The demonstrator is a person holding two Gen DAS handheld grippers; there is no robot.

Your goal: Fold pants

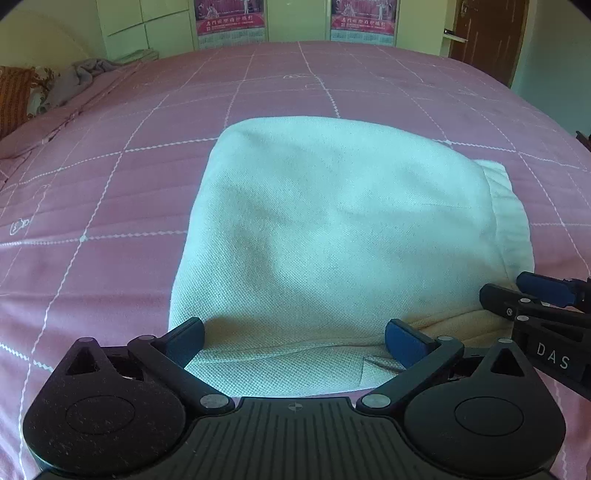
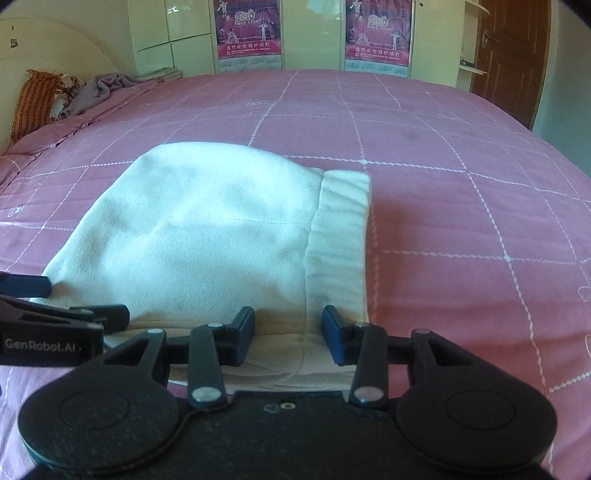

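1. The white pants (image 1: pixel 332 229) lay folded into a compact bundle on the pink checked bedspread (image 1: pixel 110 177), their ribbed waistband (image 2: pixel 340 236) on the right side.
2. The left gripper (image 1: pixel 295 345) sat at the bundle's near edge, its jaws spread wide with the cloth between them, not pinched.
3. The right gripper (image 2: pixel 288 338) was just beside it near the waistband, its jaws likewise spread apart, gripping nothing.
4. Two calendar posters (image 2: pixel 247 33) hung on the far wardrobe.
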